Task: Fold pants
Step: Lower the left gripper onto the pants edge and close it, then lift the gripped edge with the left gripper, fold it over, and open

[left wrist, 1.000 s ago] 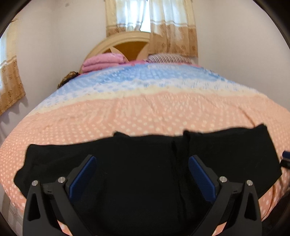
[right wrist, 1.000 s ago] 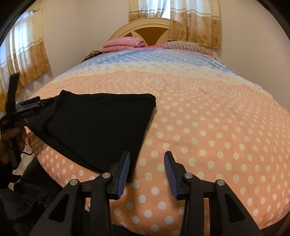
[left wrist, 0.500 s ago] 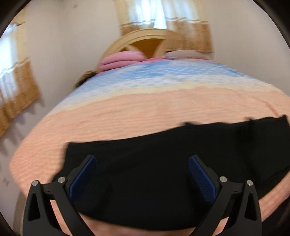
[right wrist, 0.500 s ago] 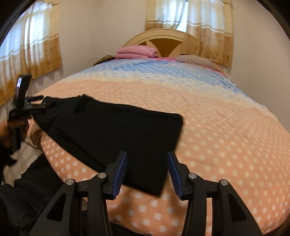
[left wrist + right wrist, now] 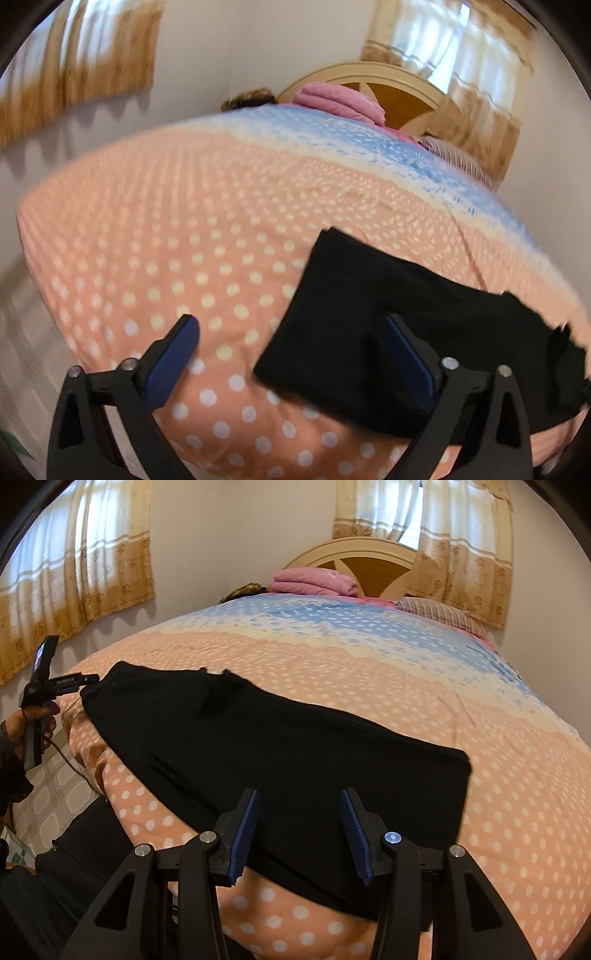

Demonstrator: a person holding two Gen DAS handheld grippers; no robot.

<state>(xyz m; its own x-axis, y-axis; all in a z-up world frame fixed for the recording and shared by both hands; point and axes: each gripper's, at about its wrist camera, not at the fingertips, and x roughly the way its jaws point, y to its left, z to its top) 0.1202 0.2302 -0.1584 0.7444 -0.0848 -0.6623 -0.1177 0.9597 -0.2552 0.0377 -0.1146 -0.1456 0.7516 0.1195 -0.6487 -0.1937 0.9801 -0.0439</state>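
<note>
Black pants (image 5: 277, 746) lie flat in a long strip across the near edge of the bed. In the left wrist view their left end (image 5: 369, 314) sits under my left gripper's right finger. My left gripper (image 5: 291, 354) is wide, its jaws closing, with nothing pinched and the bedcover showing between the pads. From the right wrist view the same gripper (image 5: 86, 681), held by a hand, points at the pants' left corner. My right gripper (image 5: 300, 830) hovers open over the pants near their right end, and no cloth is gripped.
The bed (image 5: 498, 775) has a peach polka-dot cover with a blue band further back. A folded pink blanket (image 5: 314, 581) and a striped pillow (image 5: 439, 613) lie by the headboard. Tiled floor (image 5: 48, 794) and a curtained wall are on the left.
My left gripper slid left along the pants to their left end and rolled. My right gripper moved left from the bare cover to above the pants, its jaws a little wider.
</note>
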